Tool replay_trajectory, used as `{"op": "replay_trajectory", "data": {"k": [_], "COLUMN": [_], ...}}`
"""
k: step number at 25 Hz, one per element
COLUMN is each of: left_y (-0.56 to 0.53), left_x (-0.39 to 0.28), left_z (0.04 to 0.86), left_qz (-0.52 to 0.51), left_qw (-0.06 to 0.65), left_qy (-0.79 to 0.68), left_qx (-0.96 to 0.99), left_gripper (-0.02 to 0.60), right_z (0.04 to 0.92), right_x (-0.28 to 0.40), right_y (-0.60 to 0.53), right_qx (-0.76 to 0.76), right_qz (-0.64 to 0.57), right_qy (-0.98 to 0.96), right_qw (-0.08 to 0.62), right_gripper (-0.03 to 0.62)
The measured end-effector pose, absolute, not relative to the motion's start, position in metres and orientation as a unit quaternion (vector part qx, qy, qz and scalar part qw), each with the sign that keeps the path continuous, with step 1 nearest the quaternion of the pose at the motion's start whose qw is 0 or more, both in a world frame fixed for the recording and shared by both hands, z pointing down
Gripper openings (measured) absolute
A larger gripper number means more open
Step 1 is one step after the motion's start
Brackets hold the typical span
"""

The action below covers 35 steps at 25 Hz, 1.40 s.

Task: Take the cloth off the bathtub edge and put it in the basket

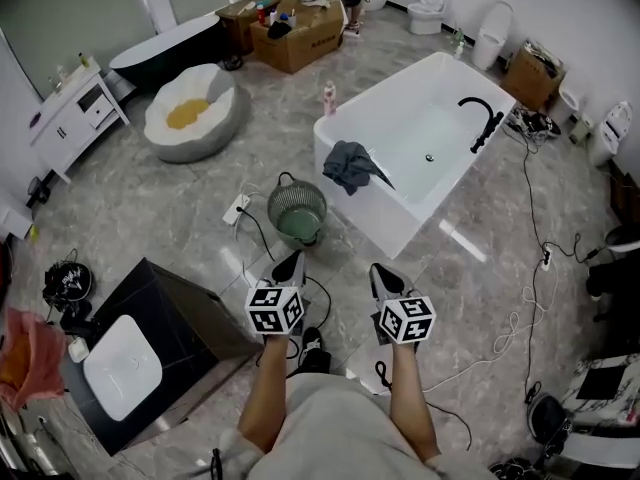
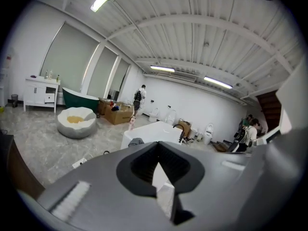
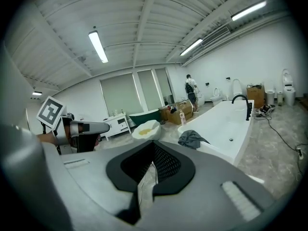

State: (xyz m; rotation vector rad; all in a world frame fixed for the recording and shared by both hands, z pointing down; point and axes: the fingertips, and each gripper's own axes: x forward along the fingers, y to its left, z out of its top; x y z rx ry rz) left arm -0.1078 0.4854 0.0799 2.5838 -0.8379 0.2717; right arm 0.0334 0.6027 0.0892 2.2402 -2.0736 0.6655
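Observation:
A dark grey cloth [image 1: 350,166] hangs over the near left edge of the white bathtub [image 1: 440,183]. A round green basket [image 1: 297,211] stands on the floor just left of the tub, below the cloth. Both grippers are held low in front of me, short of the basket and the tub. My left gripper [image 1: 292,260] is shut and empty, and so is my right gripper [image 1: 379,271]. In the right gripper view the cloth [image 3: 192,138] and tub [image 3: 226,124] lie ahead to the right. The left gripper view shows the cloth [image 2: 136,141] far ahead.
A black cabinet with a white basin [image 1: 140,348] stands close on my left. Cables and a power strip [image 1: 238,208] lie on the floor near the basket. A pink bottle [image 1: 328,96] stands by the tub's far corner. A white egg-shaped seat [image 1: 190,113] and cardboard boxes [image 1: 295,30] are farther back.

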Motion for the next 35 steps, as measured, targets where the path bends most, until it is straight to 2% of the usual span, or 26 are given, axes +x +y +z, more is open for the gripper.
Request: {"op": "replay_trajectory", "data": {"k": [5, 14, 18, 28, 35], "left_y": [0.435, 0.37, 0.345, 0.308, 0.258], "left_x": [-0.104, -0.109, -0.122, -0.119, -0.091], "left_z": [0.082, 0.053, 0.061, 0.073, 0.073], "left_qz": [0.099, 0.038, 0.031, 0.034, 0.05], "left_qw": [0.221, 0.186, 0.205, 0.197, 0.191], "left_qy": [-0.316, -0.271, -0.286, -0.305, -0.334], "left_qx": [0.918, 0.944, 0.935, 0.931, 0.922], "left_gripper": [0.057, 0.057, 0.057, 0.057, 0.057], "right_z": [0.087, 0.088, 0.093, 0.117, 0.117], "right_x": [0.047, 0.057, 0.058, 0.077, 0.126], "right_y": [0.566, 0.499, 0.48, 0.431, 0.367], "right_qx": [0.722, 0.732, 0.732, 0.705, 0.695], "right_qz": [0.213, 0.21, 0.208, 0.216, 0.218], "right_qy": [-0.658, -0.649, -0.647, -0.676, -0.685], "right_qw": [0.013, 0.015, 0.038, 0.017, 0.007], "right_gripper": [0.001, 0.002, 0.002, 0.002, 0.002]}}
